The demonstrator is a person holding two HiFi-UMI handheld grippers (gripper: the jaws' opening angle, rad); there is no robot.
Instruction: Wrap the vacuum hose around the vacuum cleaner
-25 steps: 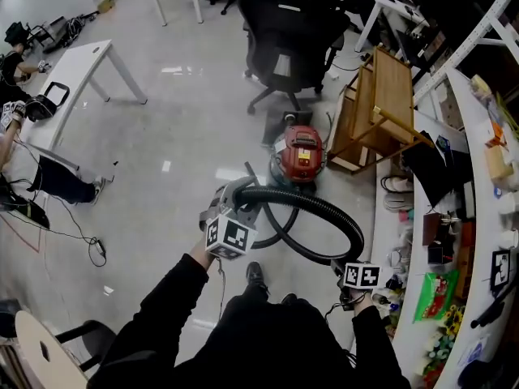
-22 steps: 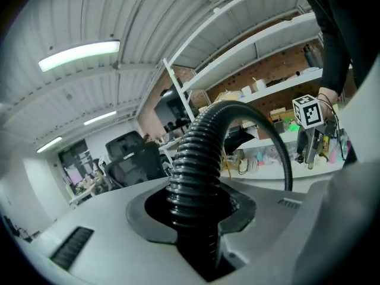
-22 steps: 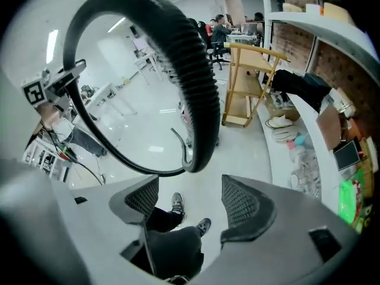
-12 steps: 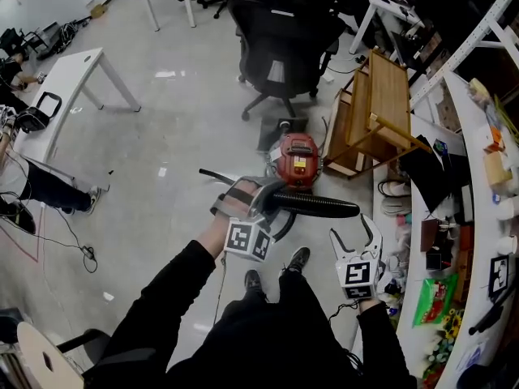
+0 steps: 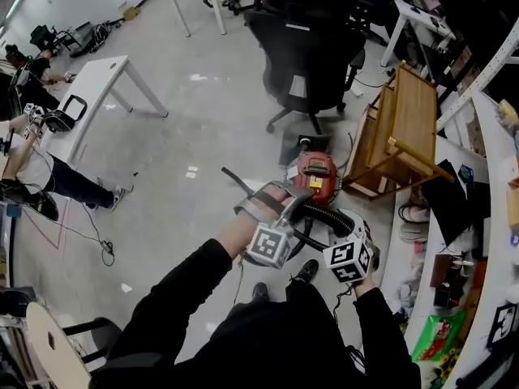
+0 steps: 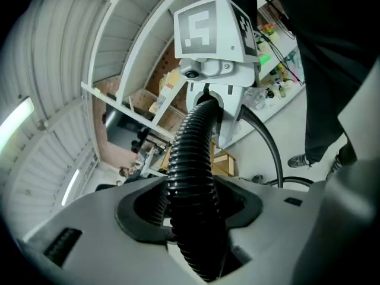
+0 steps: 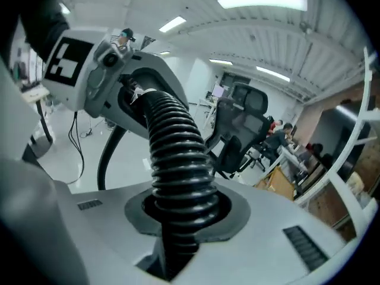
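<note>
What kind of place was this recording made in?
Probably an open office or lab workspace: a black office chair on wheels, a white desk, and a wide polished floor between the furniture.

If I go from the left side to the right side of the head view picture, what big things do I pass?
white table → red vacuum cleaner → wooden stand → white counter
</note>
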